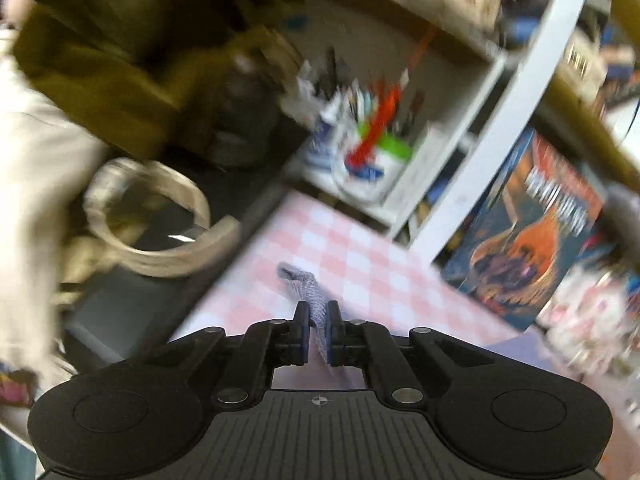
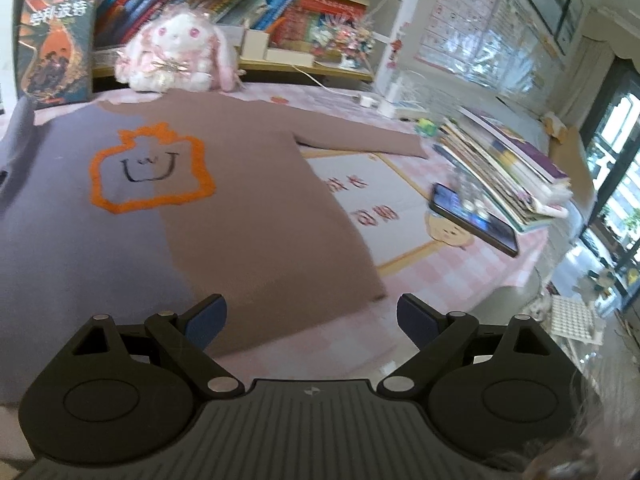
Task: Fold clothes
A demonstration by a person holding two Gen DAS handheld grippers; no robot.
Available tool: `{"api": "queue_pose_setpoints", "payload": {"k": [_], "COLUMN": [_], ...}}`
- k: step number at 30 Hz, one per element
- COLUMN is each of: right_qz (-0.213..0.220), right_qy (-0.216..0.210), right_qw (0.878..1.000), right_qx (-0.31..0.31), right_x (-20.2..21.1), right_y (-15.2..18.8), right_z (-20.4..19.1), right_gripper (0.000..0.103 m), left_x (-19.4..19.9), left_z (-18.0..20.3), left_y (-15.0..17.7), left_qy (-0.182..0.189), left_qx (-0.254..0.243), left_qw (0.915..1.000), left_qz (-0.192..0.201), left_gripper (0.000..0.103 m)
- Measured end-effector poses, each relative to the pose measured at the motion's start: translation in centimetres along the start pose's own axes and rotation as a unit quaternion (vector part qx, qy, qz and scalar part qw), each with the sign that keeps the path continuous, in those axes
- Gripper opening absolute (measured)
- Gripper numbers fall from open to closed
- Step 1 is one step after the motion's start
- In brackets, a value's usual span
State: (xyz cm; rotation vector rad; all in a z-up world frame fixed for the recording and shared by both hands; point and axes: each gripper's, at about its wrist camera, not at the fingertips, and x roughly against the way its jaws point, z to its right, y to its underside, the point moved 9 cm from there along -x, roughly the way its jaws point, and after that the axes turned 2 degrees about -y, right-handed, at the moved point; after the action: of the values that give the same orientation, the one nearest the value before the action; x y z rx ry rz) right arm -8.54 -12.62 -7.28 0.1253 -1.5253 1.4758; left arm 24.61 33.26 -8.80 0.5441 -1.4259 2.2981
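The left claw (image 1: 317, 330) is clenched on a bunched edge of the two-tone grey and brown knit sweater (image 1: 310, 300), lifted above the pink-and-white checked table (image 1: 340, 248). That sweater (image 2: 224, 200), with an orange outlined face on its chest, lies spread flat on the table (image 2: 420, 280), one sleeve stretched toward the stack of books (image 2: 508, 168) and dark phone (image 2: 472, 218). The right claw (image 2: 311, 320) hangs released just over the hem, touching nothing

Matt knit sweater (image 2: 248, 200) on glossy checked tablecloth (image 2: 420, 280).
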Motion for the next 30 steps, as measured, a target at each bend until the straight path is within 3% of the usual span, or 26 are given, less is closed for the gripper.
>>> {"api": "queue_pose_setpoints", "payload": {"k": [6, 12, 18, 22, 30], "right_qz": [0.014, 0.025, 0.030, 0.032, 0.023], "right_qy": [-0.045, -0.082, -0.108, -0.142, -0.209], "right_qw": [0.999, 0.996, 0.994, 0.989, 0.974], "right_qx": [0.013, 0.023, 0.020, 0.035, 0.085], "right_x": [-1.0, -1.6, -2.7, -4.0, -7.4], "right_y": [-1.6, -2.4, -2.9, -3.4, -4.7], "right_z": [-2.4, -3.4, -2.1, -1.1, 2.4], "right_gripper": [0.092, 0.092, 0.092, 0.092, 0.092], "left_x": [4.3, 6.4, 8.7, 9.2, 8.0], "left_z": [-1.7, 2.9, 12.1, 19.1, 31.6], "left_y": [-3.6, -4.6, -5.4, -4.0, 1.6], "left_qy": [-0.006, 0.025, 0.087, 0.116, 0.116], "left_qx": [0.004, -0.027, -0.051, -0.071, -0.110], "left_qw": [0.9992, 0.9970, 0.9897, 0.9847, 0.9829], "left_qz": [0.040, 0.069, 0.102, 0.109, 0.091], "left_gripper": [0.006, 0.006, 0.006, 0.006, 0.006]}}
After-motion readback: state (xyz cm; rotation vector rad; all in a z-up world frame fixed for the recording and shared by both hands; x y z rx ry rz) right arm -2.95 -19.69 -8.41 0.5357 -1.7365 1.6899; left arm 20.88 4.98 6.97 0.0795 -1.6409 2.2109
